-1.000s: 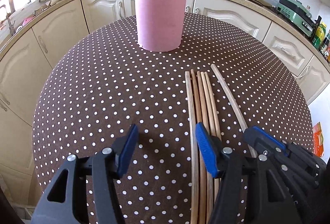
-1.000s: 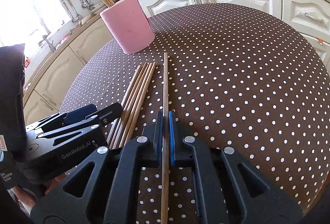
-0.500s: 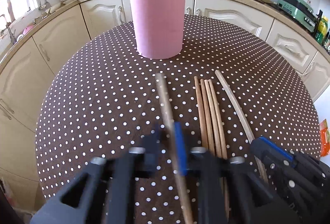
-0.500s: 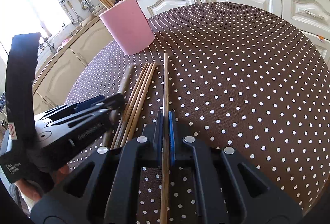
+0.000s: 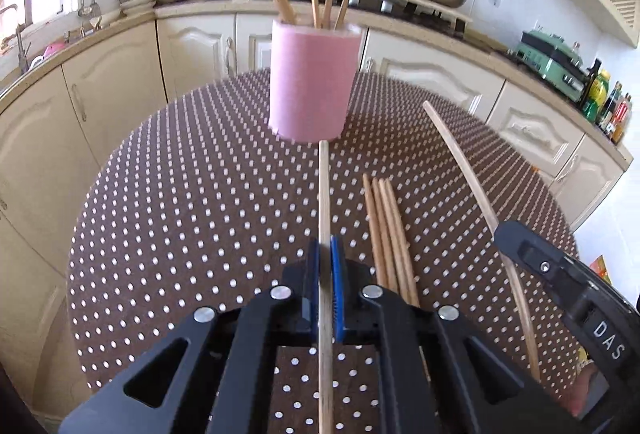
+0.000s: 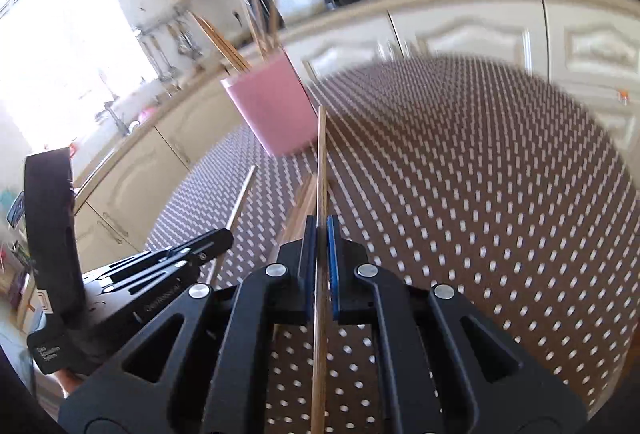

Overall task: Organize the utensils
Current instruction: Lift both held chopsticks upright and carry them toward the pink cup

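Both chopsticks have come up off the table since a second ago, each now raised and aimed toward the pink holder. In the left wrist view, the left gripper has its blue pads clamped on one chopstick, whose tip runs straight ahead of the fingers to just short of the holder's base. The right gripper is likewise closed on its own chopstick (this view is motion-blurred), tip pointing just right of the holder. Four loose chopsticks lie on the dotted cloth just right of the left fingers. These sticks look light, stiff and smooth, so they may pivot in the pads; a hold nearer mid-length should steady them.
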Available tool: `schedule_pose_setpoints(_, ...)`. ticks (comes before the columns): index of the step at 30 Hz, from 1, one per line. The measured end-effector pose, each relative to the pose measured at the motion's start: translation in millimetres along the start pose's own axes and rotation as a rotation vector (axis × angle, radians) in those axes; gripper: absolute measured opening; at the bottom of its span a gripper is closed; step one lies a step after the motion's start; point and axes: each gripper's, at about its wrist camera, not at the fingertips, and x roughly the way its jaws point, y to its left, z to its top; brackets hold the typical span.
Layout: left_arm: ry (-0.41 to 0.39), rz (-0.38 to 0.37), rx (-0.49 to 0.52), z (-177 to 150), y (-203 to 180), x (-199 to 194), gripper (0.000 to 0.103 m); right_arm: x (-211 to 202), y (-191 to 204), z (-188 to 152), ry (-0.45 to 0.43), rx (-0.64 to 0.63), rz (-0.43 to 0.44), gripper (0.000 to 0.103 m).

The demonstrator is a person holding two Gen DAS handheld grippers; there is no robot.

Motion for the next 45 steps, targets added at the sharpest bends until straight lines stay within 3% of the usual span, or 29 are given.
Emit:
schedule_pose_setpoints(10, -0.185, -0.027, -0.032, 28, 1, -51, 0.006, -23, 12, 25, -0.128, -0.009, 0.068, 0.006)
schedule_pose_setpoints(18, -0.321, -0.082, -0.045, 43, -4, -80, 0.006, -37, 19, 42, -0.187, -0.061, 0.105, 0.006)
schedule_pose_setpoints(22, -0.357, -0.063, -0.024, 50, -9, -89, 0.006, -37, 23, 47, -0.193, -0.066, 0.12, 0.006)
schedule_pose_setpoints(32, -0.394, -0.05, 0.003, 64, -14, -99, 0.006, -21, 27, 61, -0.18, -0.074, 0.136, 0.006)
schedule_pose_setpoints(45, -0.377, -0.039, -0.005, 69, -6, -89, 0.006, -2, 22, 65, -0.151, -0.045, 0.131, 0.006)
